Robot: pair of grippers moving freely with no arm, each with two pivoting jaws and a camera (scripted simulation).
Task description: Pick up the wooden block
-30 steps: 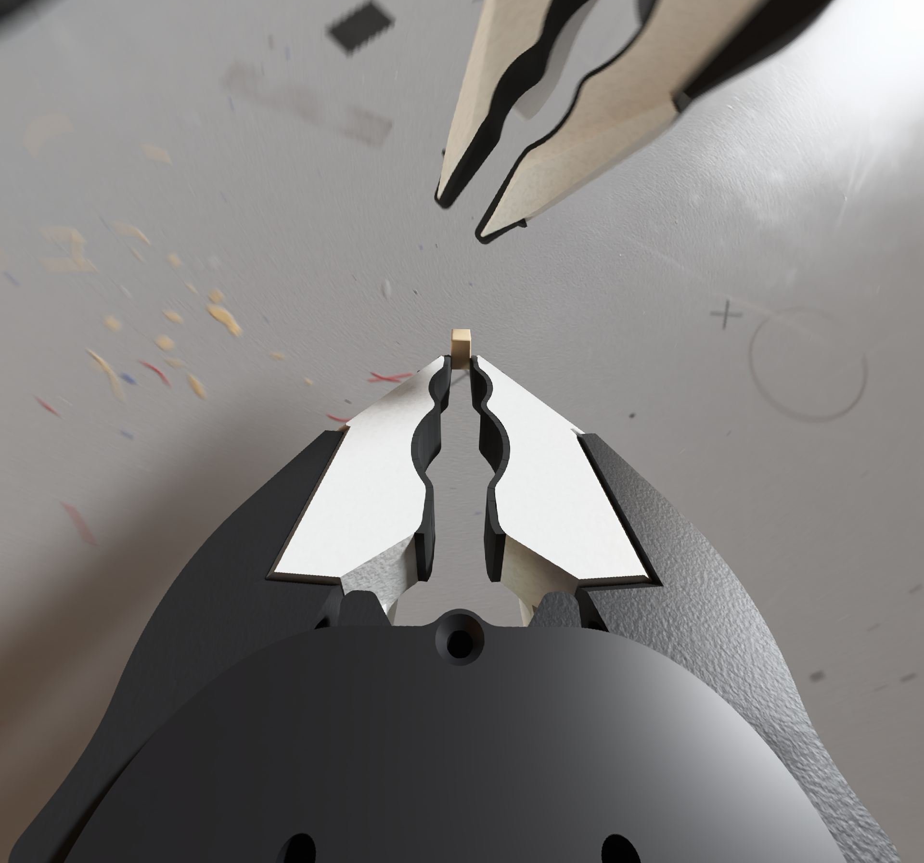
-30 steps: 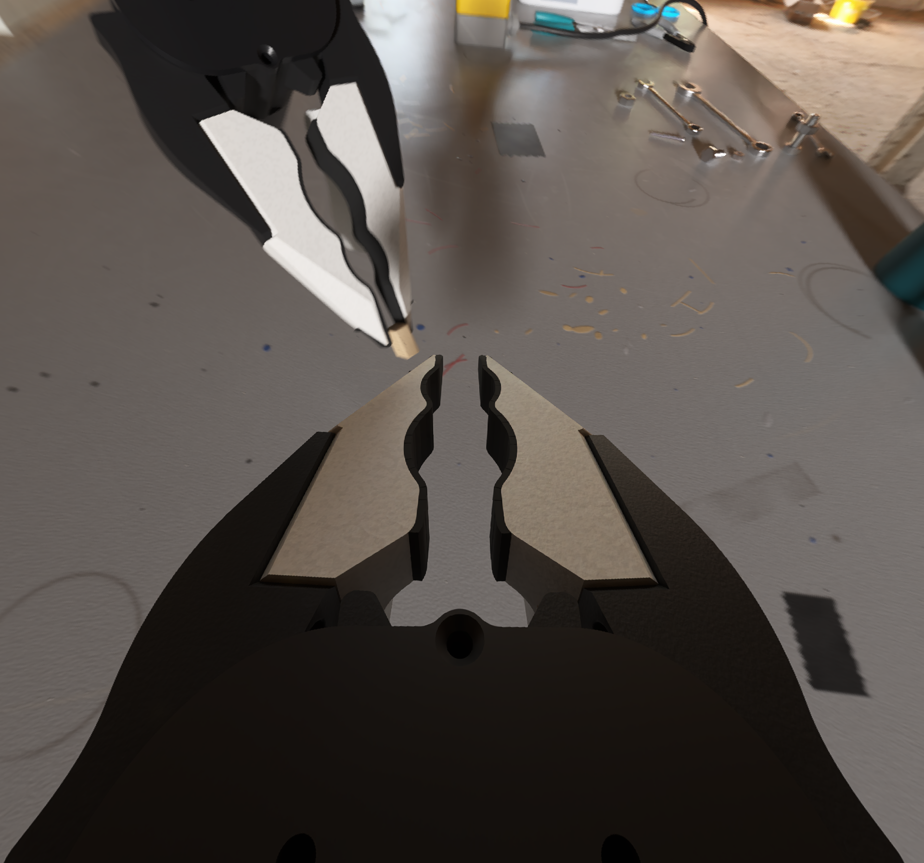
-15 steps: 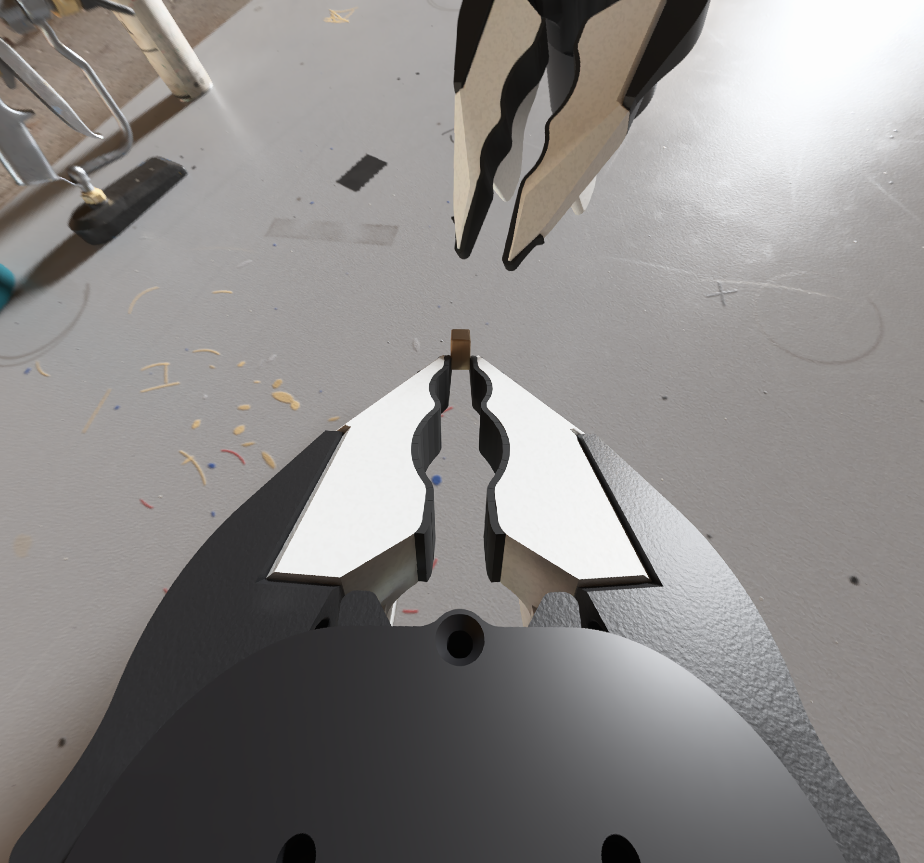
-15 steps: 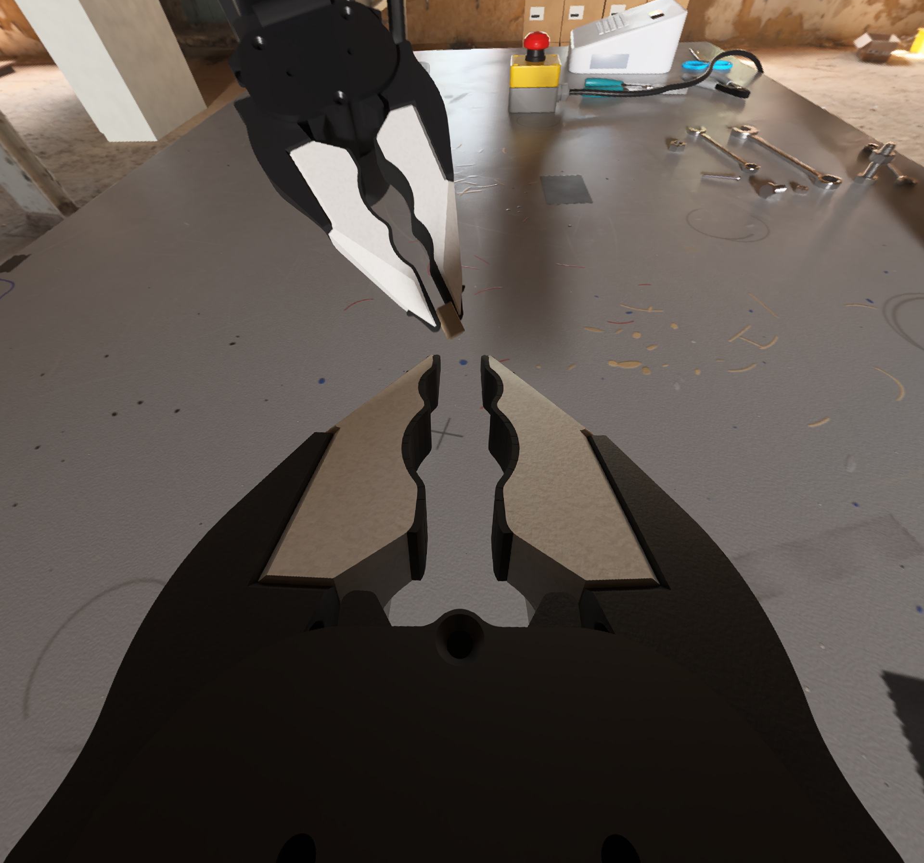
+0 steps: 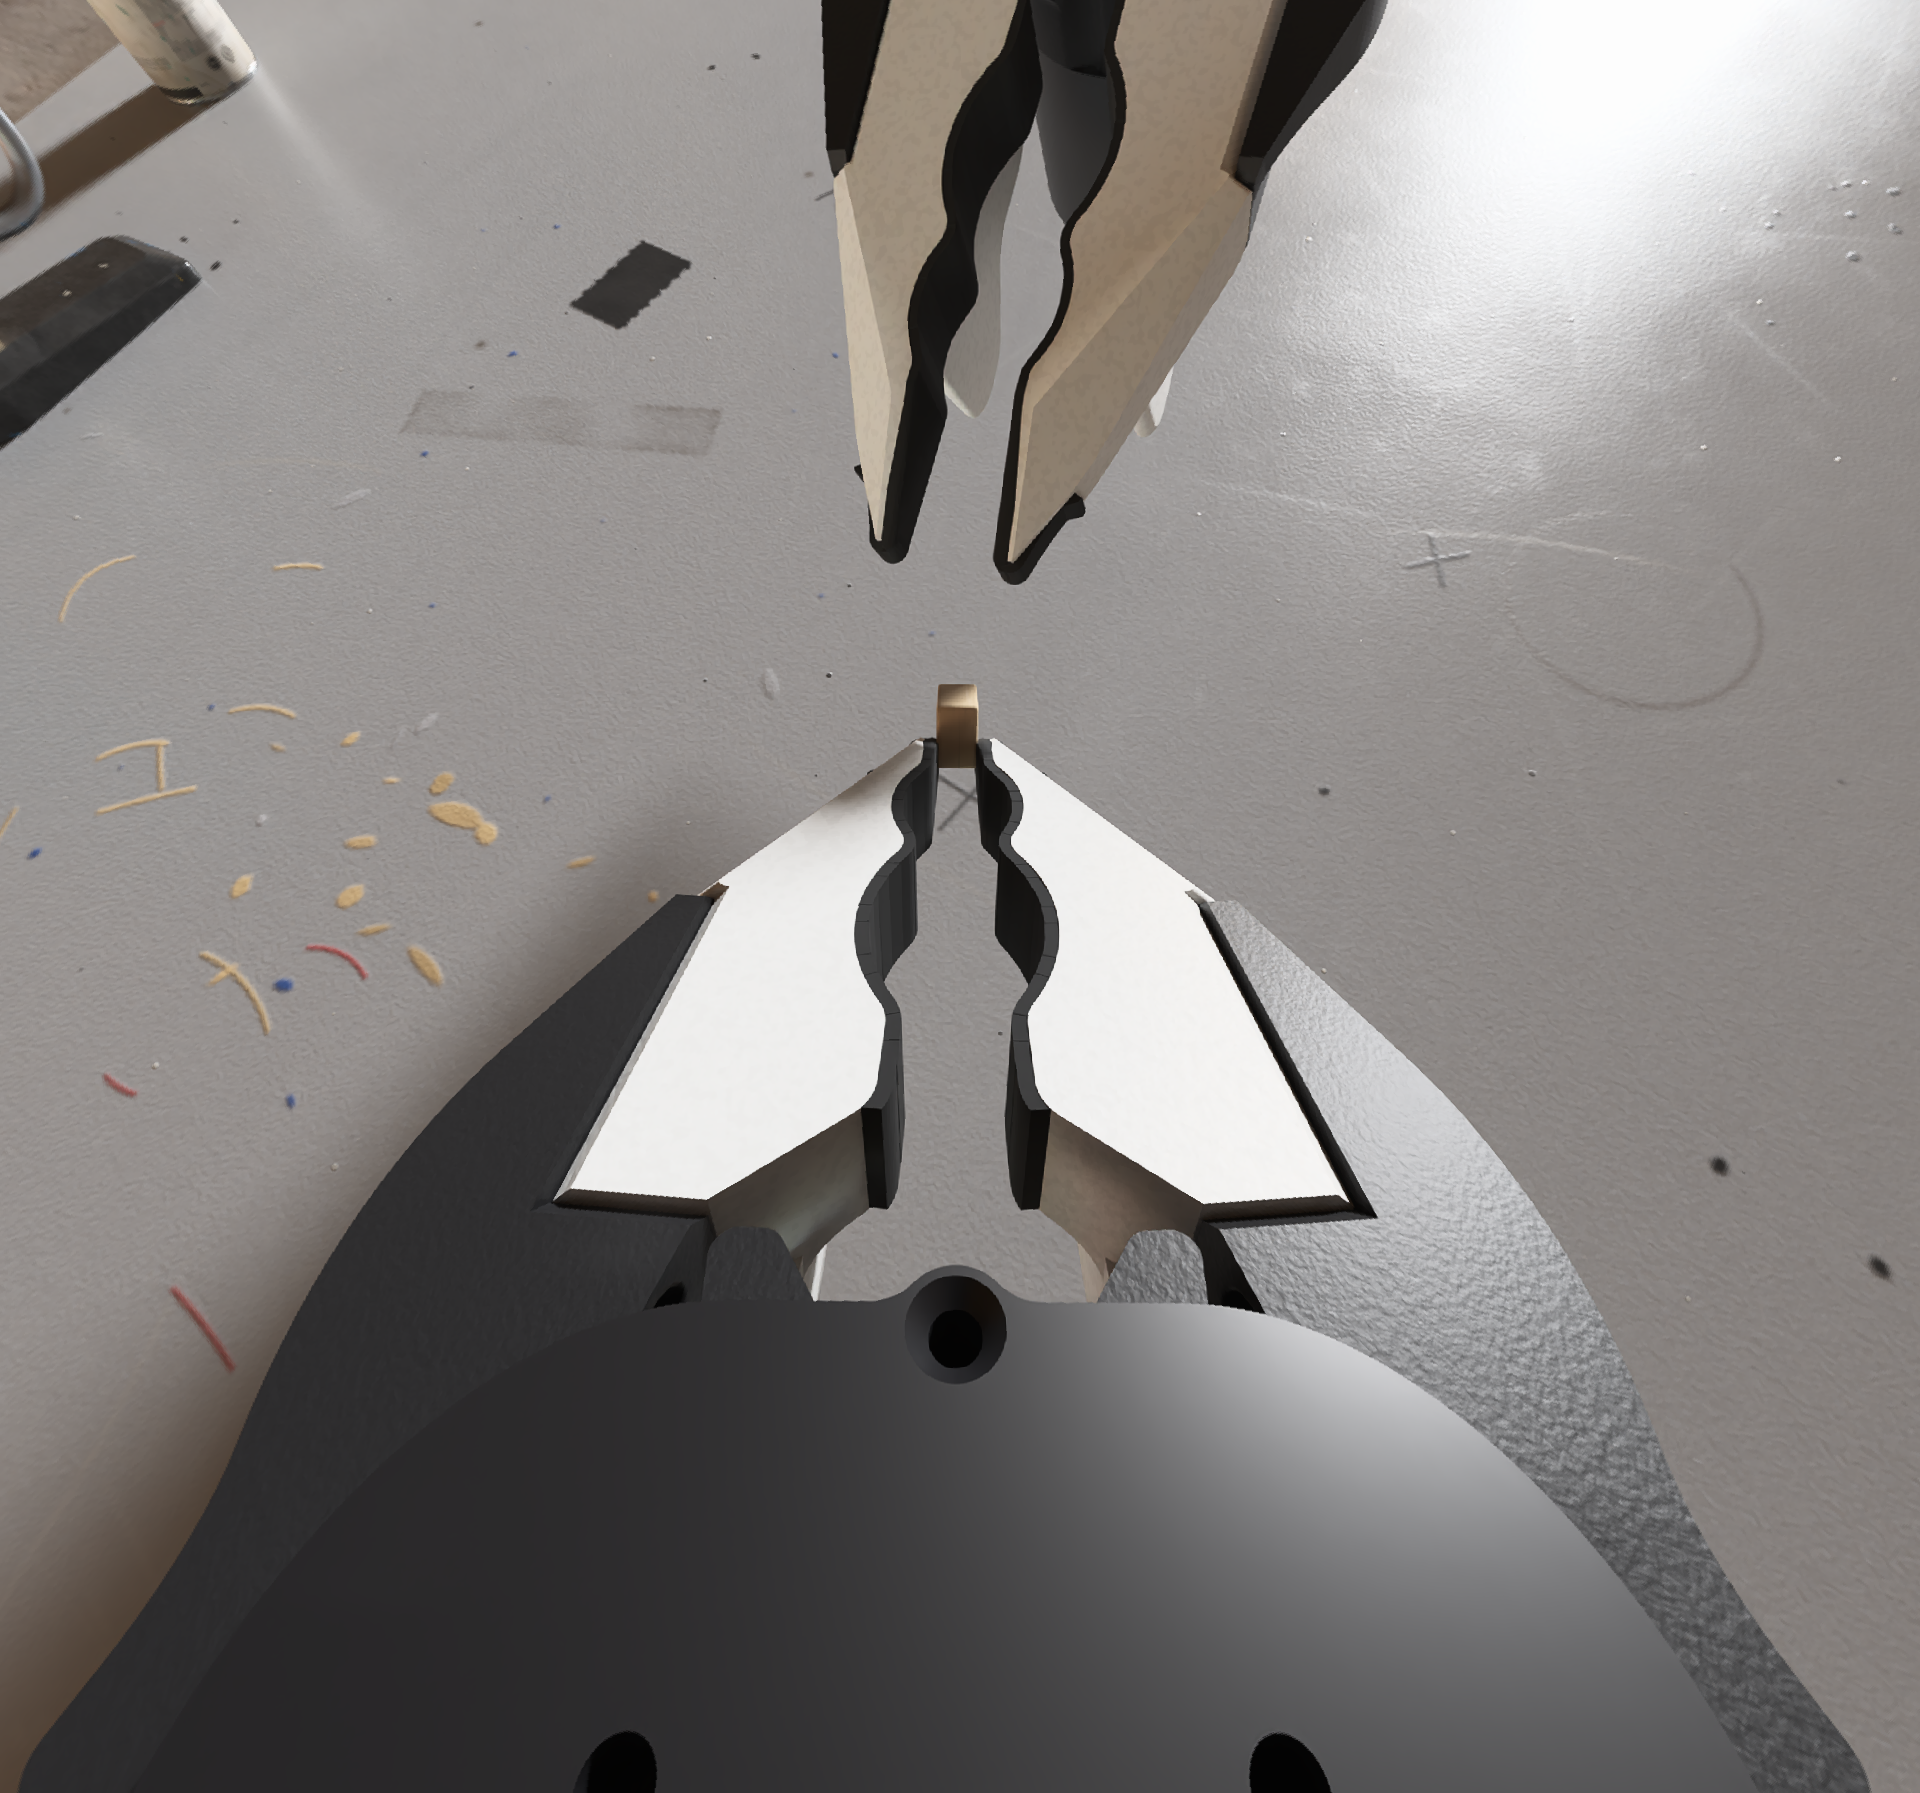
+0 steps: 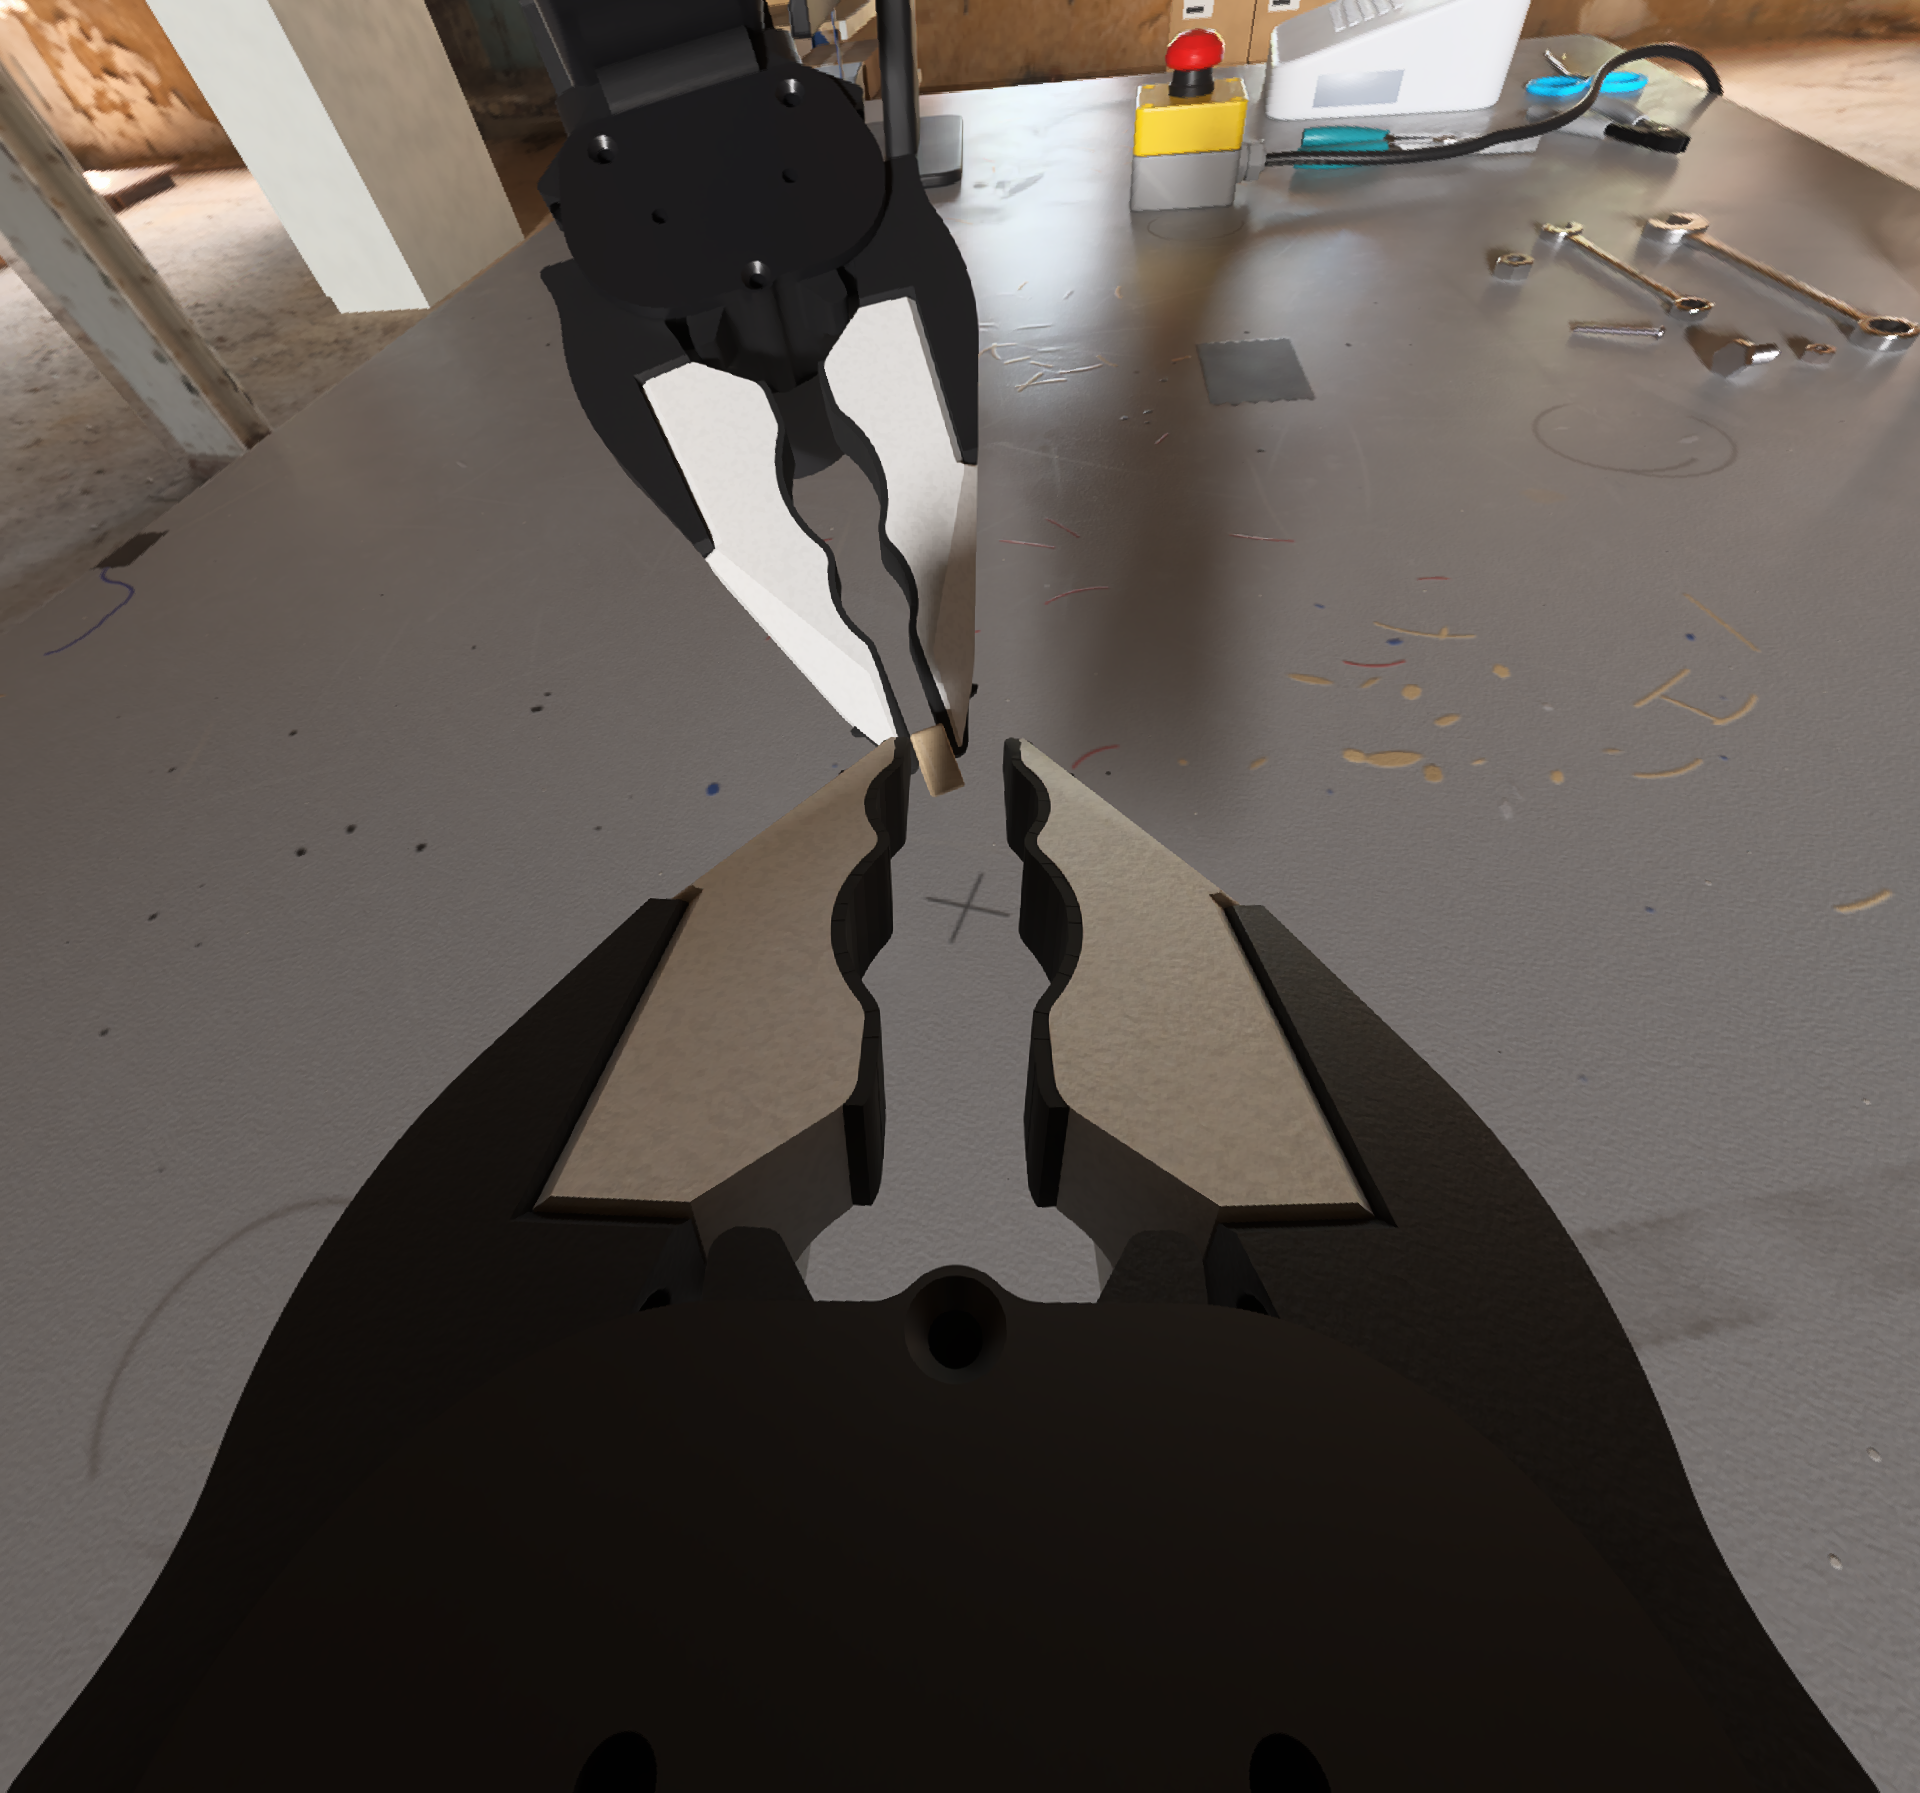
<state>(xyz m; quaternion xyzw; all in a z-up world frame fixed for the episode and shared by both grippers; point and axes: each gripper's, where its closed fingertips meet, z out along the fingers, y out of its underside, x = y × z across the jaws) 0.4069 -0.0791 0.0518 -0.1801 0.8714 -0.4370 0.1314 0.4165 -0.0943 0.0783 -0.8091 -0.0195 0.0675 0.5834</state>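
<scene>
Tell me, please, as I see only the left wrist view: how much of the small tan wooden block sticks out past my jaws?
Observer: The small tan wooden block's lower end shows beyond the left gripper, tilted.
Operator: Is the other gripper touching it?
Observer: The right gripper is open; the block sits beside its left fingertip, contact unclear.
Operator: What lies behind me?
Observer: A yellow box with a red button stands near the grey table's far edge.

L claw (image 5: pixel 957 756) pinched tight at tips, raised; R claw (image 6: pixel 954 756) slightly apart, facing it
</scene>
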